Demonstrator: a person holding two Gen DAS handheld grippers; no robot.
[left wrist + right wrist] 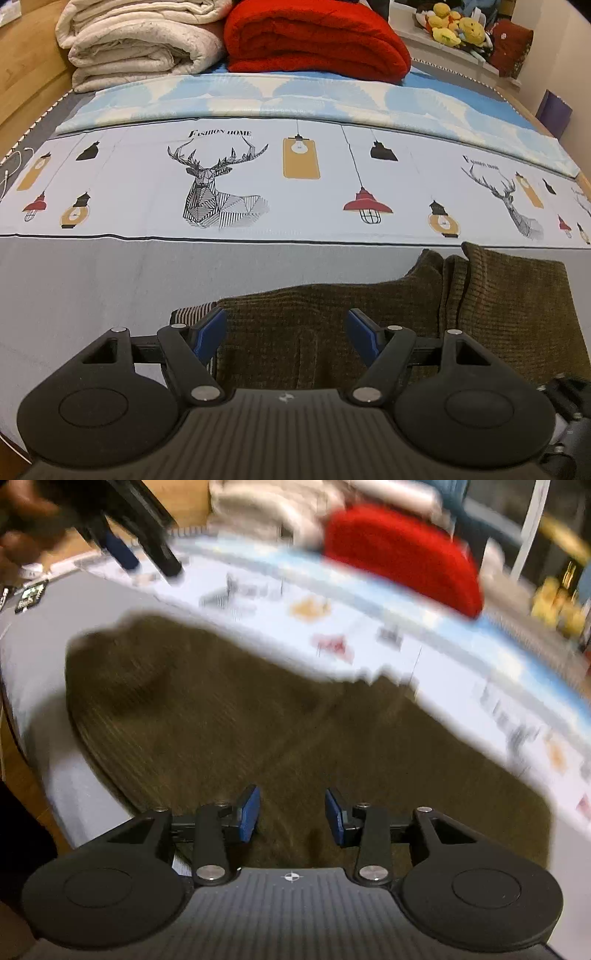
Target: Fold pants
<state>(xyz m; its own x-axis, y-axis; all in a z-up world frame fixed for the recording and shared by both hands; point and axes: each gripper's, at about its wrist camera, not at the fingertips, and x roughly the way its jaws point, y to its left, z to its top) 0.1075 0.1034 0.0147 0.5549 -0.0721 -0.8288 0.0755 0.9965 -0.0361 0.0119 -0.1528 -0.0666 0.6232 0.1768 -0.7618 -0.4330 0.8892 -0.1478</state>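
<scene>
From the left wrist view I can read one line of print: "FASHION HOME", in dark capitals on the pale bed sheet (147, 177), standing just above the antlers of the line-drawn deer head (214, 184) near the middle. A second deer (509, 199) far to the right has a like caption above it, but I can't make out its letters. In the right wrist view everything is blurred, and I can read nothing.

Bed (92, 280) bears brown pants (295, 332), folded blankets (317, 37).
</scene>
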